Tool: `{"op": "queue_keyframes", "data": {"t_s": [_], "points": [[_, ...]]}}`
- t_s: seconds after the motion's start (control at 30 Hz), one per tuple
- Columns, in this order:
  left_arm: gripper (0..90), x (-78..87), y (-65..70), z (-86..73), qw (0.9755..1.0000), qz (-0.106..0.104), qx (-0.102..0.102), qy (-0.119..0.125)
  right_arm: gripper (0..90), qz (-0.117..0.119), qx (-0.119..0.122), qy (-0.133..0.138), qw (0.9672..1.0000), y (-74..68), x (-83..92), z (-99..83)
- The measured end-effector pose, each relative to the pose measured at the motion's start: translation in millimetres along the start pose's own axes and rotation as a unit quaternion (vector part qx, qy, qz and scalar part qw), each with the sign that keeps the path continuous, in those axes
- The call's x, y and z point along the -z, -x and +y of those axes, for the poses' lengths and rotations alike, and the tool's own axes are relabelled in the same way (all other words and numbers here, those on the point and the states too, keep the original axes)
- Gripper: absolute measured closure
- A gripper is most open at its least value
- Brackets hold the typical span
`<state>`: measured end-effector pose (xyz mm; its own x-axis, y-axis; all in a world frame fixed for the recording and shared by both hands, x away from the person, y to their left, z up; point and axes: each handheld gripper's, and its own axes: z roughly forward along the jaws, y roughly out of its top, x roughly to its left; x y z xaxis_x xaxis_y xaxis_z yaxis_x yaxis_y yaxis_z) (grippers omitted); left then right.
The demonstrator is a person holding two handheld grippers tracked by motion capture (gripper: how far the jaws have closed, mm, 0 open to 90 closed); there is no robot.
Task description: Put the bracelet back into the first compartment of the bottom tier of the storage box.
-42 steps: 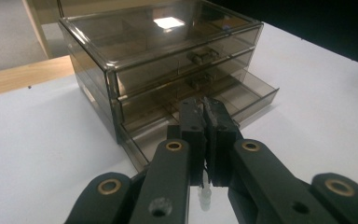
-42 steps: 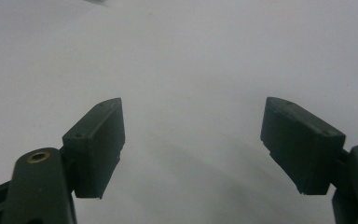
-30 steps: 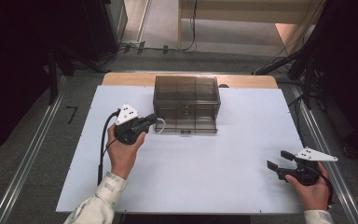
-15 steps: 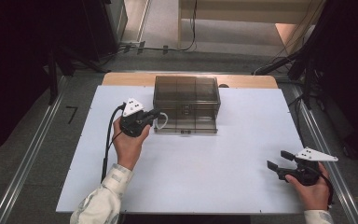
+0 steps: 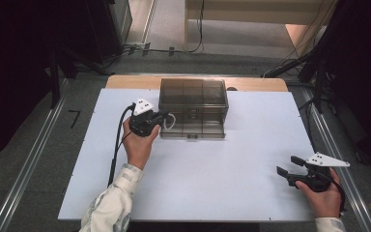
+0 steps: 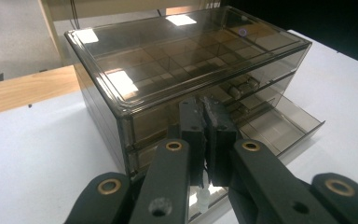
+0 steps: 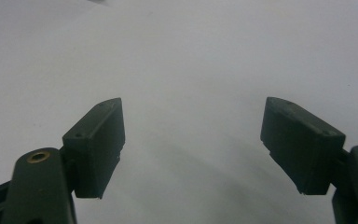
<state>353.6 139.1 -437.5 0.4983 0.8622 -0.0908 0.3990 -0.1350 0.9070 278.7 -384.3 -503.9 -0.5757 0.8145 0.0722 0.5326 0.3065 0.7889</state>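
A smoky see-through drawer box (image 5: pixel 193 99) stands at the back middle of the white table (image 5: pixel 222 188). Its lowest drawer (image 6: pixel 279 126) is pulled out a little. My left gripper (image 5: pixel 163 117) is at the box's left front corner, shut on a small white looped thing (image 5: pixel 170 122). In the left gripper view the jaws (image 6: pixel 205 112) are pressed together right in front of the box's drawers, and a bit of the white thing (image 6: pixel 204 199) hangs below the pads. My right gripper (image 5: pixel 286 166) rests near the table's front right, open, with bare table between its jaws (image 7: pixel 193 140).
A wooden strip (image 5: pixel 130 81) runs behind the white table top. Metal rails (image 5: pixel 34 159) flank the table on both sides. Cables lie on the floor (image 5: pixel 174 48) beyond the table.
My left gripper has moved right and away from the person, up to the box's left front corner, carrying the white thing. The right gripper has stayed put.
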Motion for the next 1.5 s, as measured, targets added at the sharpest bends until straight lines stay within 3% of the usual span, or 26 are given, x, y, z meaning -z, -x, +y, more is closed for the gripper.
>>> {"op": "queue_keyframes", "data": {"t_s": [0.3, 1.5], "points": [[88.3, -14.7, -0.8, -6.6, 0.9999, 0.004, -0.001, -0.016, 20.1, 0.0, 0.001, 0.0, 1.0, 0.2, -0.1, 0.0], [88.1, -32.6, -4.3, -17.3, 0.9991, 0.015, -0.002, -0.039, 20.1, 0.001, 0.0, -0.002, 1.0, 0.8, -0.1, -0.3]]}}
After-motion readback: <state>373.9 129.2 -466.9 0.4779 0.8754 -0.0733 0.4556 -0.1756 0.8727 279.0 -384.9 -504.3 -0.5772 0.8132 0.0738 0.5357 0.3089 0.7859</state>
